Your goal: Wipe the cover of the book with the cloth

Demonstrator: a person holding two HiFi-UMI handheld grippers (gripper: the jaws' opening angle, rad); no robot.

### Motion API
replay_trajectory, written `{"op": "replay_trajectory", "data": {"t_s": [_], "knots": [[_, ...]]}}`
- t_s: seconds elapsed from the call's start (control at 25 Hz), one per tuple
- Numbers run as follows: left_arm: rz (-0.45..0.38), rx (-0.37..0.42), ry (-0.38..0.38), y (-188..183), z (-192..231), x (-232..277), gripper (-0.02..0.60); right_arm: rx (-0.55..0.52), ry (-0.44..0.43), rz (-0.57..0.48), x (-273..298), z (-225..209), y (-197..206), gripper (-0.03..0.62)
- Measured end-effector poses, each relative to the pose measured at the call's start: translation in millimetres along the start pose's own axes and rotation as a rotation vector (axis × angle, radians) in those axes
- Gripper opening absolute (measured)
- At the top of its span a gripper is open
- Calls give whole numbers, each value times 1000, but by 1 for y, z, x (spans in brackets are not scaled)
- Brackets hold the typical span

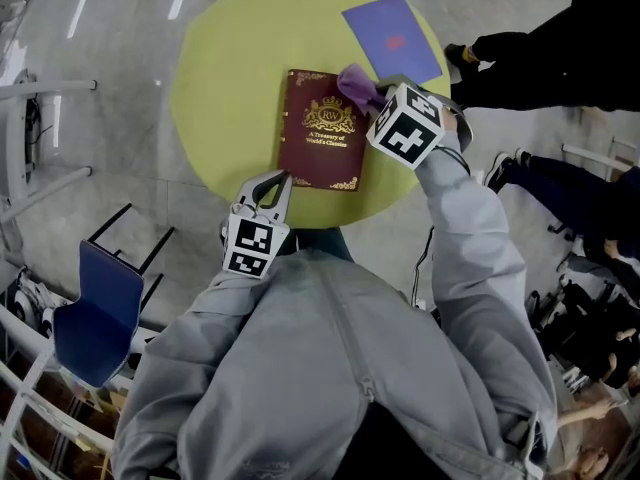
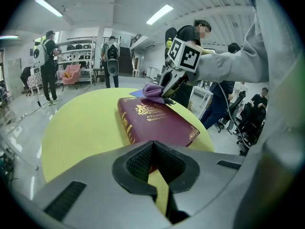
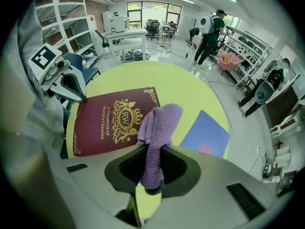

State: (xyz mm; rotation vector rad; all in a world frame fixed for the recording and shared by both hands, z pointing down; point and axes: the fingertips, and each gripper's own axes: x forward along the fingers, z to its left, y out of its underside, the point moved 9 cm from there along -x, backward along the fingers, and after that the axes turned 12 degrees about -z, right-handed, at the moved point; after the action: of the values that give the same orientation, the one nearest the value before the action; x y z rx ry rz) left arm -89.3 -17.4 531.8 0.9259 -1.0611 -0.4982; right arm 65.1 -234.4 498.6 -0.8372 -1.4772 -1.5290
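A maroon book [image 1: 322,128] with gold print lies flat in the middle of the round yellow-green table [image 1: 225,78]. My right gripper [image 1: 374,100] is shut on a purple cloth [image 1: 357,85], which bunches onto the book's far right corner. In the right gripper view the cloth [image 3: 157,128] hangs out between the jaws over the book [image 3: 107,123]. My left gripper [image 1: 283,181] is shut, its tips at the book's near left corner. In the left gripper view, the left gripper [image 2: 152,146] points along the book [image 2: 157,120] toward the cloth [image 2: 153,90].
A blue booklet [image 1: 392,36] lies at the table's far right, just beyond the cloth. A blue chair [image 1: 95,313] stands on the floor at lower left. People's legs and shoes [image 1: 520,168] are close to the table's right side.
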Motion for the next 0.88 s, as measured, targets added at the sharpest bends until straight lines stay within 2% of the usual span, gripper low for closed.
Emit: {"op": "replay_trajectory", "data": {"t_s": [0.52, 0.68, 0.88], "knots": [[11, 14, 24, 0, 0, 0, 18, 67, 66, 165, -25, 5, 63, 80], [22, 18, 27, -1, -1, 0, 18, 90, 86, 136, -38, 9, 62, 80], [11, 13, 28, -4, -1, -6, 18, 59, 112, 49, -52, 15, 31, 80]]}}
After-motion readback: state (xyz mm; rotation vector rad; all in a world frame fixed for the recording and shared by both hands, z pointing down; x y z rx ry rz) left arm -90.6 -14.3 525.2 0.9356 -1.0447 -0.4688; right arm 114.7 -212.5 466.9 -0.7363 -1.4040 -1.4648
